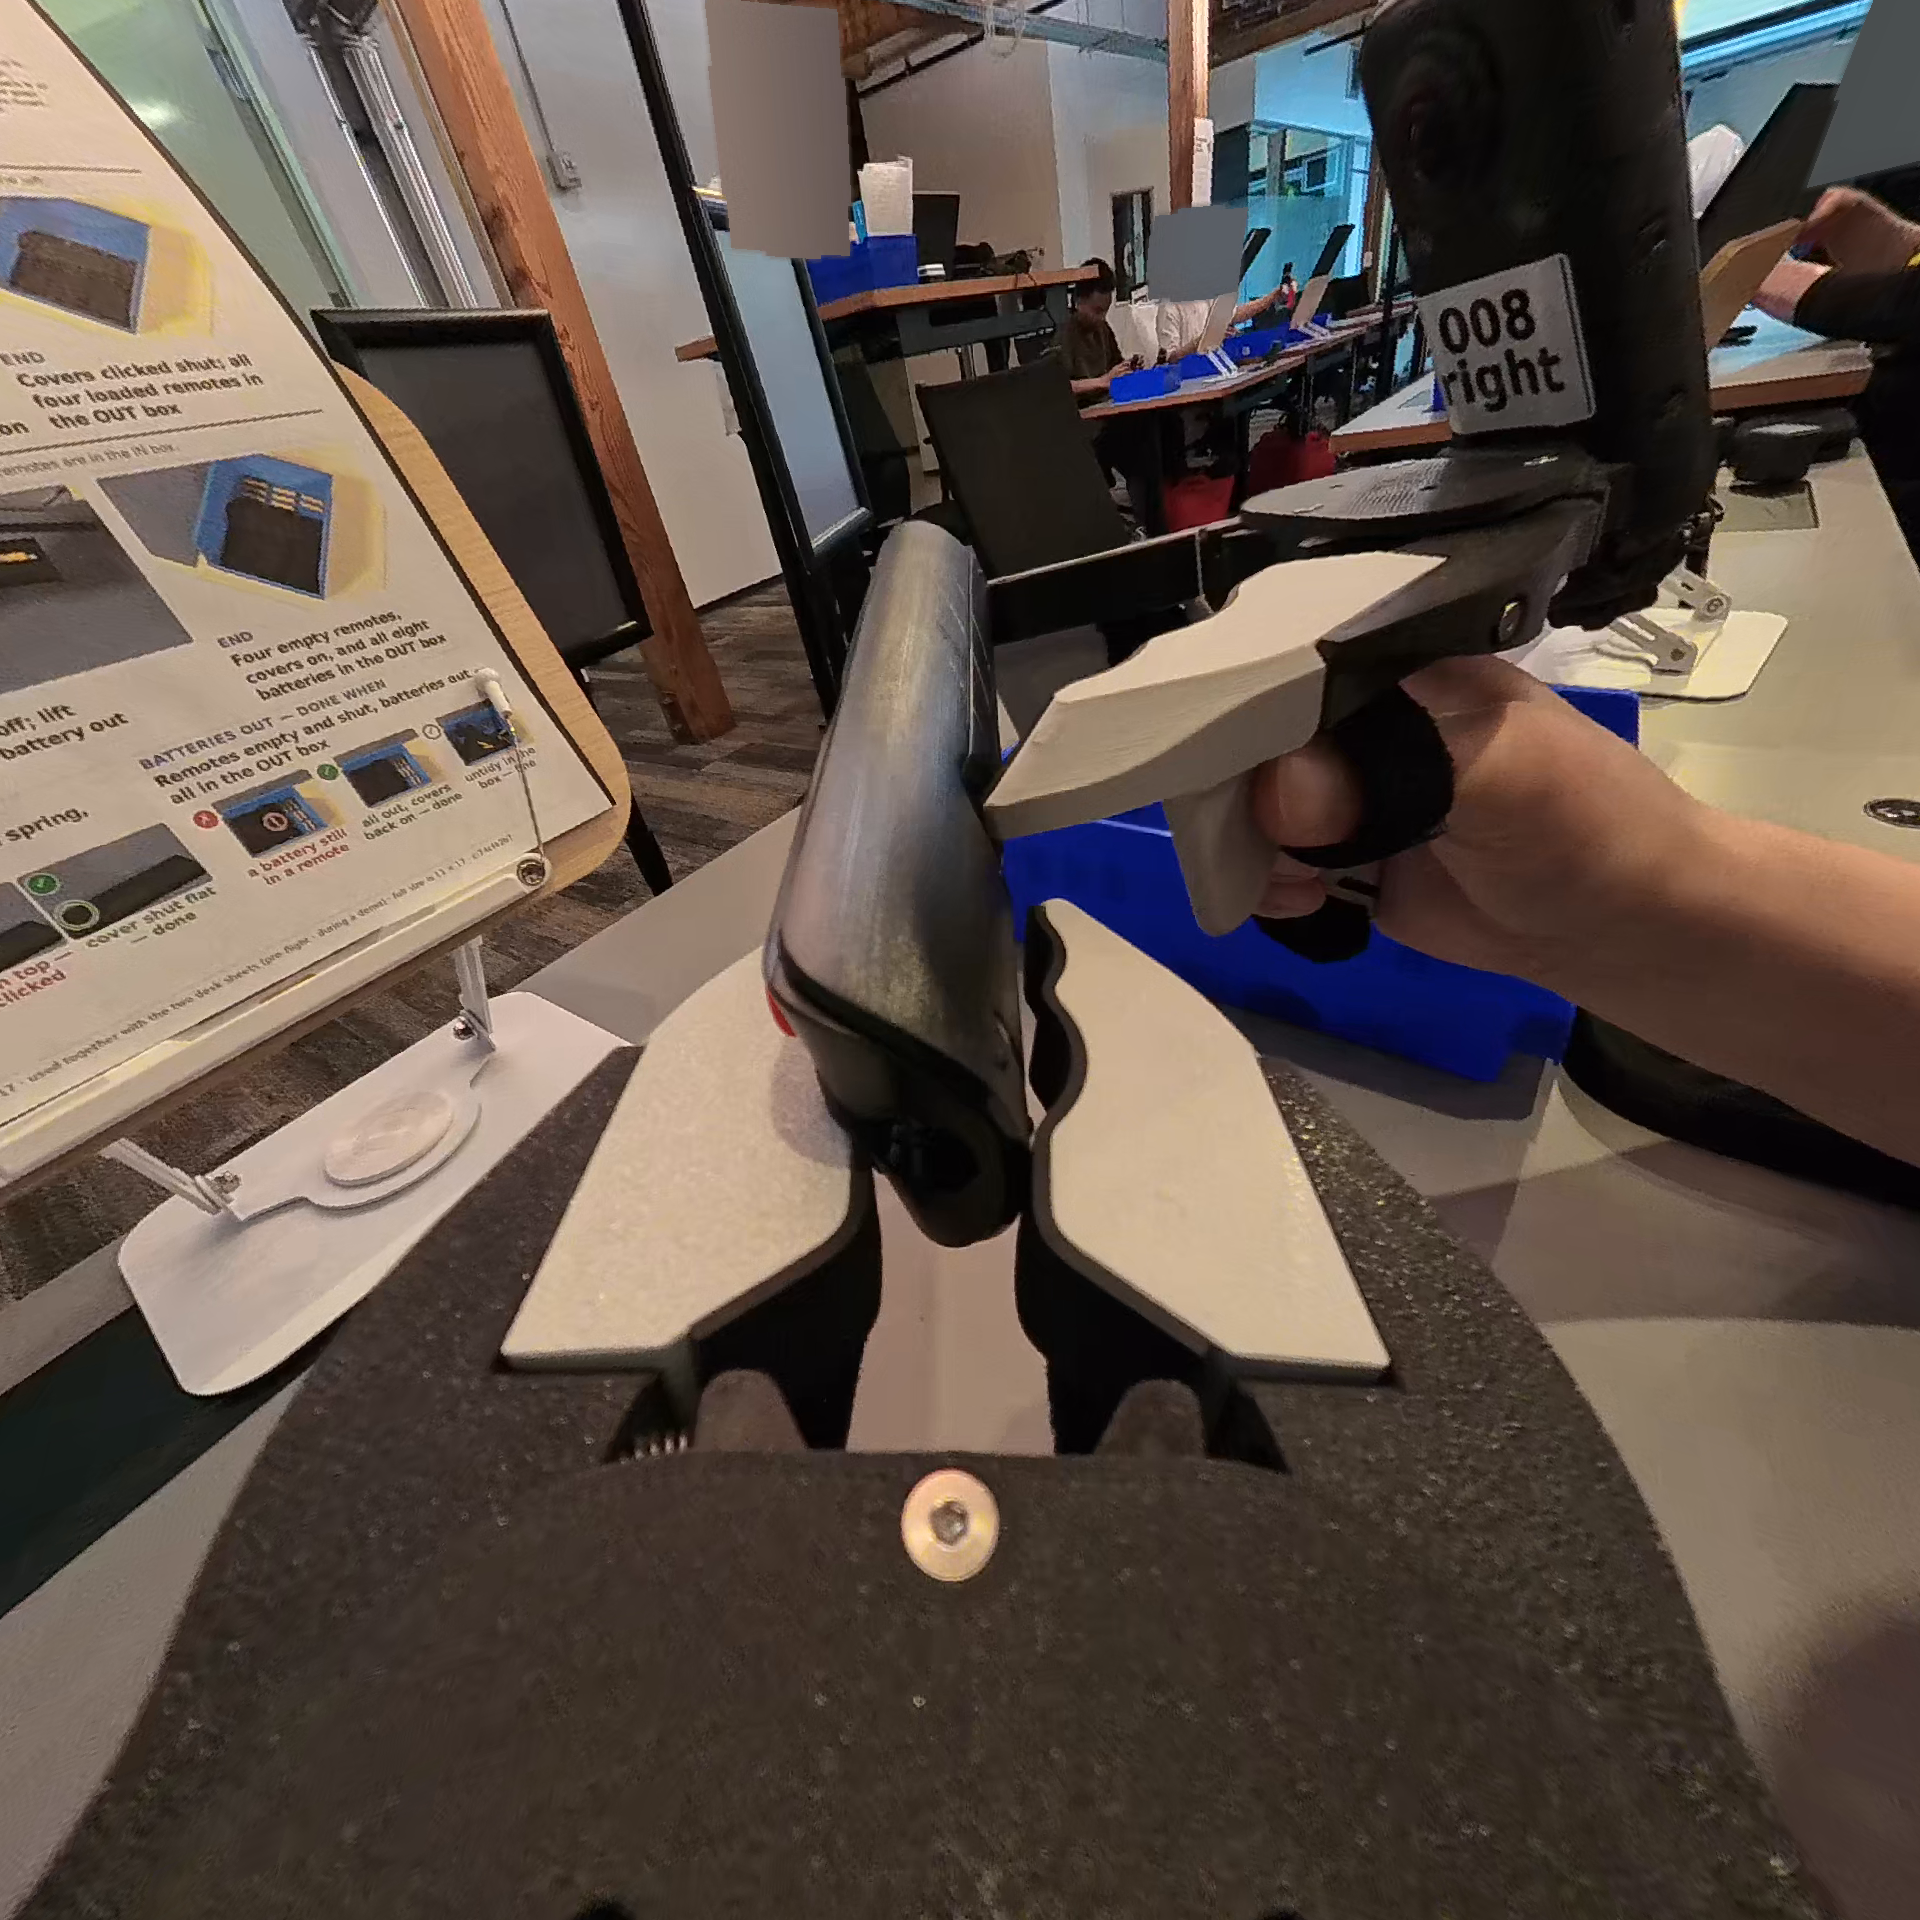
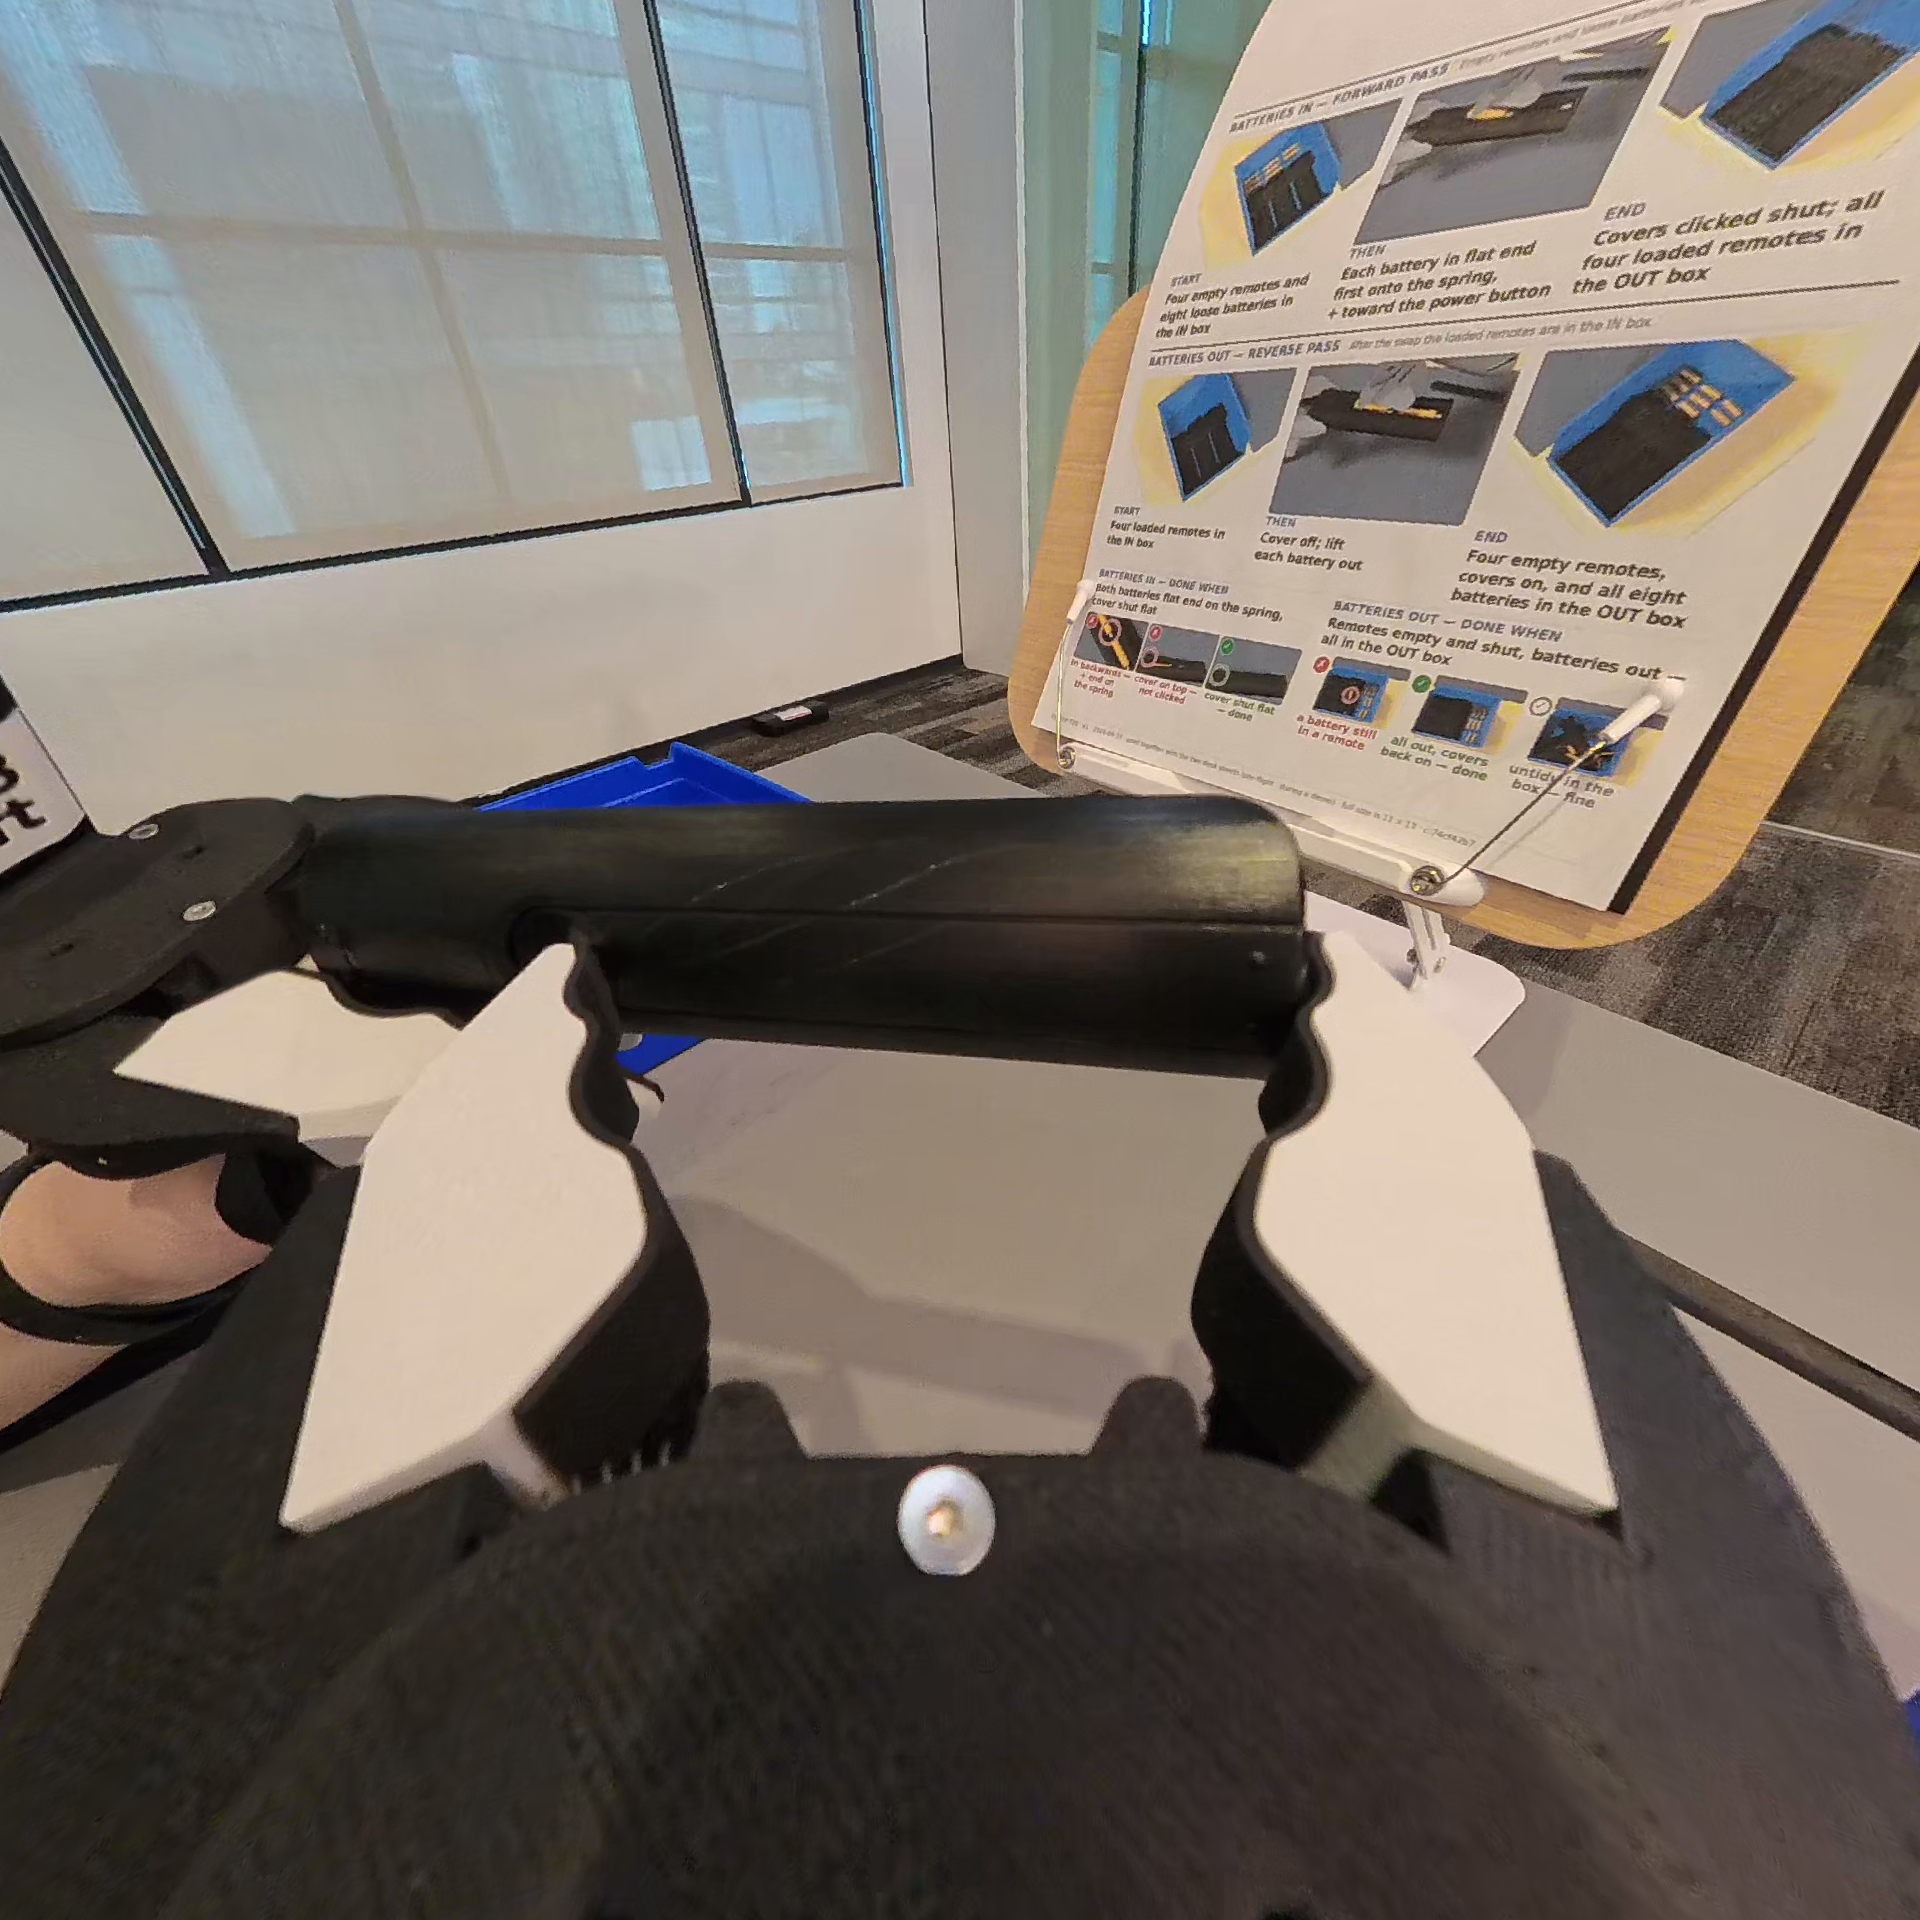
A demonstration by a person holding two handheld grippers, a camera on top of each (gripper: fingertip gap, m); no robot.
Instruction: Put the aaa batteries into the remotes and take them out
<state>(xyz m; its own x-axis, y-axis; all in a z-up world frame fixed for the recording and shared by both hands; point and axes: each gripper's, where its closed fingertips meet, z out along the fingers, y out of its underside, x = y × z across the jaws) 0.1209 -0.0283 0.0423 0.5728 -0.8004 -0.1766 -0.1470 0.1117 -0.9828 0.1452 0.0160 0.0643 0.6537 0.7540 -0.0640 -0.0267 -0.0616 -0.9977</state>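
Left wrist view: the black remote [image 1: 894,883] stood raised above the table [image 1: 1714,1299], clamped at one end by the left hand-held gripper [image 1: 940,1132].
The right hand-held gripper [image 2: 940,997] straddled its far end, fingers spread, apparently not squeezing. I'd judge steady support while sliding the cover would help; blue bin [image 1: 1299,966] sat behind.

My left claw [image 1: 940,1081] has white fingers [image 1: 686,1174] on a rough black body, a silver screw [image 1: 949,1524] at six o'clock.
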